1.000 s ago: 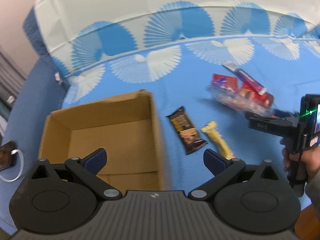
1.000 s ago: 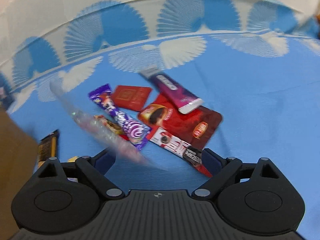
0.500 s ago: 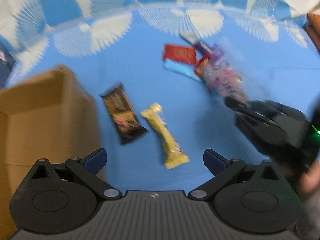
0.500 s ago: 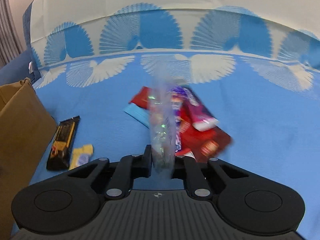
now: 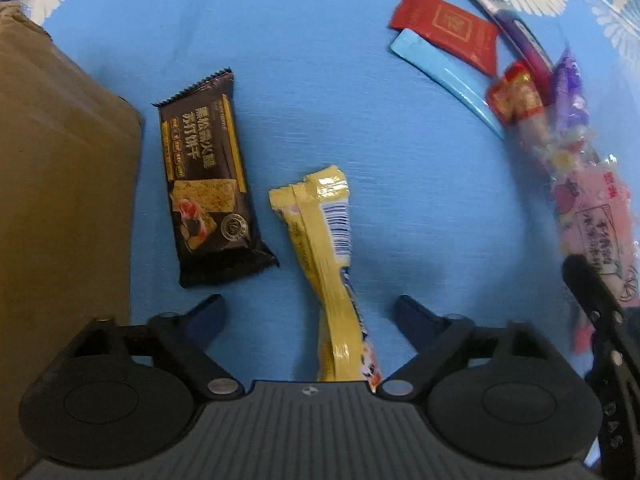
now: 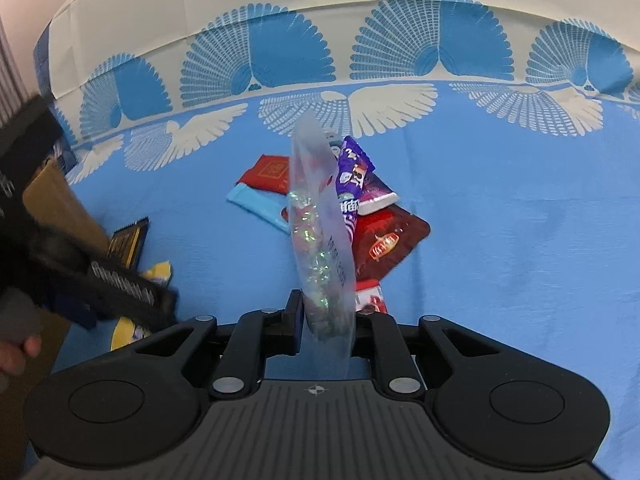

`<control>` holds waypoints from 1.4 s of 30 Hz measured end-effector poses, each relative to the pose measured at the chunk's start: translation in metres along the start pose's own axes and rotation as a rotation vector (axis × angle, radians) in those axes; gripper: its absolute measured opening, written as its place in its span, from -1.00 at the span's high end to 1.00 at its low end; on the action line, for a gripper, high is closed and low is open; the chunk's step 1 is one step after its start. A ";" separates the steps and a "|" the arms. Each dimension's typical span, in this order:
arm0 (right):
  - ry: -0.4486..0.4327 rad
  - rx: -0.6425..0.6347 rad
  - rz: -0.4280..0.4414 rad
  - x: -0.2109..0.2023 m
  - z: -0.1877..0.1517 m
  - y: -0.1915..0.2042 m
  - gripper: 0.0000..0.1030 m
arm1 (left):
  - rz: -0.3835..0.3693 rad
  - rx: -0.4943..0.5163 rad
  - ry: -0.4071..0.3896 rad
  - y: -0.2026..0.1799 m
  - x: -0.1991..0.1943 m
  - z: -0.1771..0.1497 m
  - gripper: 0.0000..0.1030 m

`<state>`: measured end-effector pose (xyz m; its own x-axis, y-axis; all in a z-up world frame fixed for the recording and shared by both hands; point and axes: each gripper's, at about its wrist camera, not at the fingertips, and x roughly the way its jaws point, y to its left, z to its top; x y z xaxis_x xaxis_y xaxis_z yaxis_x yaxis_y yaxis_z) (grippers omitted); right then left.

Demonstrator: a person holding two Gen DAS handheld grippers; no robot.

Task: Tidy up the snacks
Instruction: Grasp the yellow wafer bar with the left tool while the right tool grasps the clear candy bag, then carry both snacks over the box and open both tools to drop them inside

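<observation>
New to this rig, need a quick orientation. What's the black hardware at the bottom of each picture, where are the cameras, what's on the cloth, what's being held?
No robot: a person holds a two-finger gripper in each hand, with a fisheye camera on each looking along its fingers. The left gripper looks straight down; its jaws have just been closing around a yellow snack bar but do not press on it yet. Beside it lie a dark cracker pack and a cardboard box. The right gripper is shut on a clear candy bag, above a snack pile on the blue cloth.
</observation>
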<state>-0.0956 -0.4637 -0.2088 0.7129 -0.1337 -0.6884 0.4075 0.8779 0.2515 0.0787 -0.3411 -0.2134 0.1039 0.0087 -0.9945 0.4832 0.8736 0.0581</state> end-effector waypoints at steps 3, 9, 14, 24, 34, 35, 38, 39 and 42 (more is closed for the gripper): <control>-0.011 0.005 -0.018 -0.007 -0.002 0.007 0.75 | -0.043 -0.018 0.021 0.008 -0.023 -0.006 0.75; -0.100 0.074 -0.052 -0.066 -0.021 0.024 0.75 | -0.171 0.064 -0.104 0.032 -0.085 -0.043 0.75; -0.156 0.119 -0.085 -0.116 -0.035 0.043 0.75 | -0.223 0.084 -0.175 0.062 -0.141 -0.079 0.75; -0.242 0.080 0.027 -0.213 -0.043 0.124 0.75 | -0.172 0.076 -0.333 0.163 -0.223 -0.179 0.75; -0.219 -0.074 0.193 -0.277 -0.071 0.246 0.75 | -0.089 -0.062 -0.325 0.278 -0.231 -0.284 0.75; -0.204 -0.086 0.211 -0.280 -0.075 0.258 0.75 | -0.091 -0.077 -0.331 0.288 -0.231 -0.294 0.75; -0.167 -0.108 0.241 -0.287 -0.083 0.286 0.75 | -0.108 -0.098 -0.346 0.302 -0.234 -0.307 0.75; -0.158 -0.116 0.248 -0.290 -0.086 0.293 0.75 | -0.118 -0.105 -0.360 0.307 -0.237 -0.312 0.75; -0.149 -0.143 0.245 -0.298 -0.094 0.313 0.75 | -0.131 -0.104 -0.386 0.311 -0.242 -0.319 0.75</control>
<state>-0.2339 -0.1064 0.0108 0.8598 0.0336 -0.5095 0.1360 0.9467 0.2920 -0.0738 0.0834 0.0174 0.3749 -0.2718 -0.8863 0.4256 0.8998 -0.0960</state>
